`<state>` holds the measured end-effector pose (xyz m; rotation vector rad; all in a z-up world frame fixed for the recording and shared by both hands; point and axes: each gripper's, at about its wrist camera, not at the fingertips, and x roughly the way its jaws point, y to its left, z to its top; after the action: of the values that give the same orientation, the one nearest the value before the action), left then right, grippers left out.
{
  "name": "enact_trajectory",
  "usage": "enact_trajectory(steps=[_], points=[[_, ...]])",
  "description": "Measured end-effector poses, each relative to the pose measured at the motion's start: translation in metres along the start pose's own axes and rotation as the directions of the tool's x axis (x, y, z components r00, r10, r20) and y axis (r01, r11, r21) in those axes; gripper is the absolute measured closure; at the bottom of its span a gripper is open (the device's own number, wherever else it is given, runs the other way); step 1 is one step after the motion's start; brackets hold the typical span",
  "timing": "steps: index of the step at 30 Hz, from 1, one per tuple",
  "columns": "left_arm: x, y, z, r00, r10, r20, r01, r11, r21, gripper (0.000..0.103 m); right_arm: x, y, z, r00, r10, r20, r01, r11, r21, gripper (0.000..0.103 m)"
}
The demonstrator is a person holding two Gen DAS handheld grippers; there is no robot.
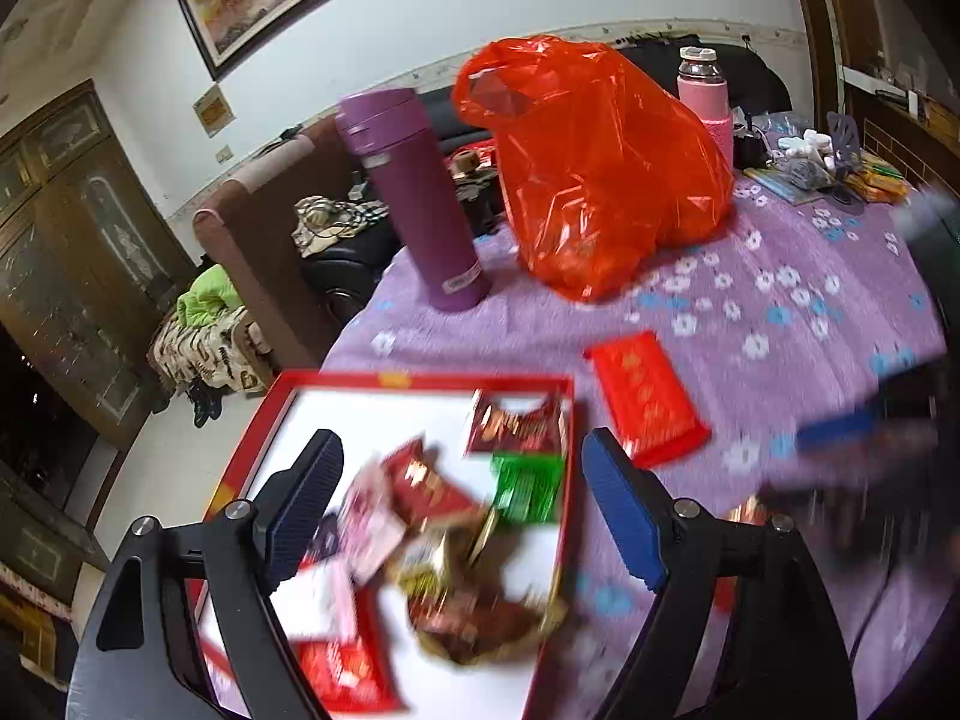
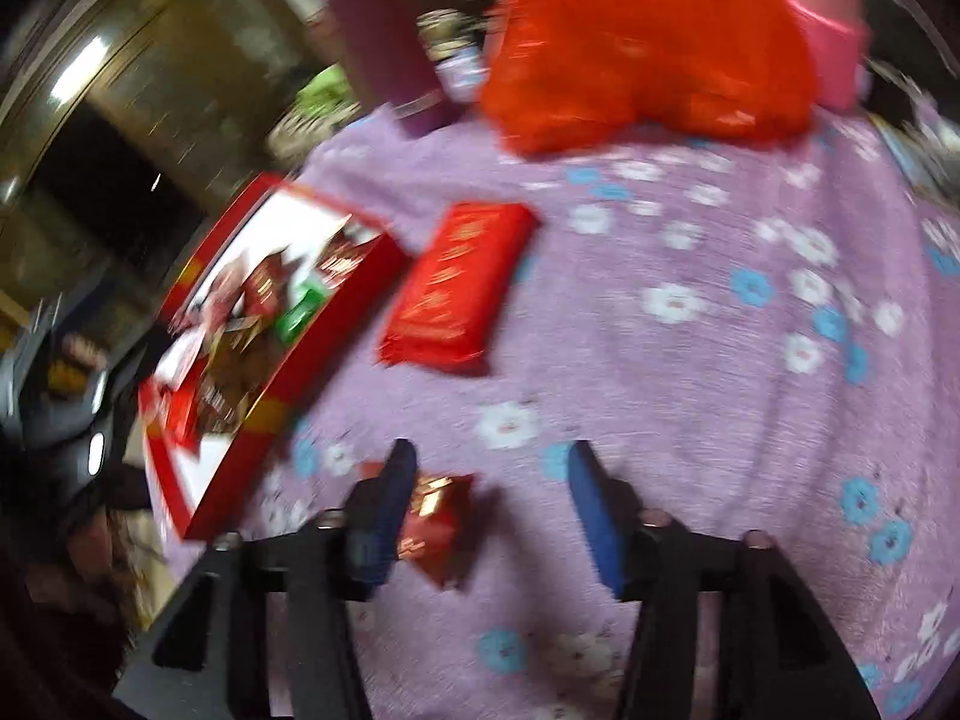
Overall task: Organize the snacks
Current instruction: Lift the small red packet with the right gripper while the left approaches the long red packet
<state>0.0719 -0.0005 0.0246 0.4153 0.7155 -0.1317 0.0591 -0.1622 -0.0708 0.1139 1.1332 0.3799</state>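
Right wrist view blurs badly: right claw (image 2: 489, 510) apart, small red packet (image 2: 435, 531) half hidden behind its finger; left claw (image 1: 462, 498) apart over the box (image 1: 420, 381).

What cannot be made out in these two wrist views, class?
- Print on the flat red foil packet: motion blur, both views.
- Contents of the orange plastic bag: crumpled film hides them.
- Small red wrapper: partly behind a finger of the right gripper.
- Snacks in the red cardboard box: blurred.
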Motion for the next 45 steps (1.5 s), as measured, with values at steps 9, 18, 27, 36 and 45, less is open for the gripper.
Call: enact_trajectory(steps=[9, 18, 27, 36, 45], points=[[0.068, -0.026, 0.051, 0.977, -0.107, -0.187, 0.106, 0.994, -0.014, 0.019, 0.027, 0.045, -0.008, 0.99, -0.117, -0.075, 0.105, 0.983, -0.147, 0.042], [0.1, -0.03, 0.068, 0.954, -0.137, -0.266, 0.122, 0.99, -0.072, 0.019, 0.049, 0.087, -0.026, 0.964, -0.26, -0.059, 0.233, 0.93, -0.284, 0.046], [0.101, -0.049, 0.062, 0.945, -0.123, -0.304, 0.121, 0.992, -0.024, 0.019, 0.025, 0.021, -0.019, 0.972, -0.225, -0.069, 0.216, 0.969, -0.118, 0.072], [0.12, -0.082, 0.049, 0.915, -0.096, -0.391, 0.107, 0.994, 0.007, 0.019, -0.007, -0.08, -0.017, 0.991, -0.128, -0.027, 0.13, 0.952, 0.278, 0.069], [0.111, -0.101, 0.034, 0.931, -0.076, -0.356, 0.109, 0.991, 0.072, 0.019, -0.029, -0.105, -0.008, 0.999, -0.005, 0.036, -0.009, 0.92, 0.392, 0.056]])
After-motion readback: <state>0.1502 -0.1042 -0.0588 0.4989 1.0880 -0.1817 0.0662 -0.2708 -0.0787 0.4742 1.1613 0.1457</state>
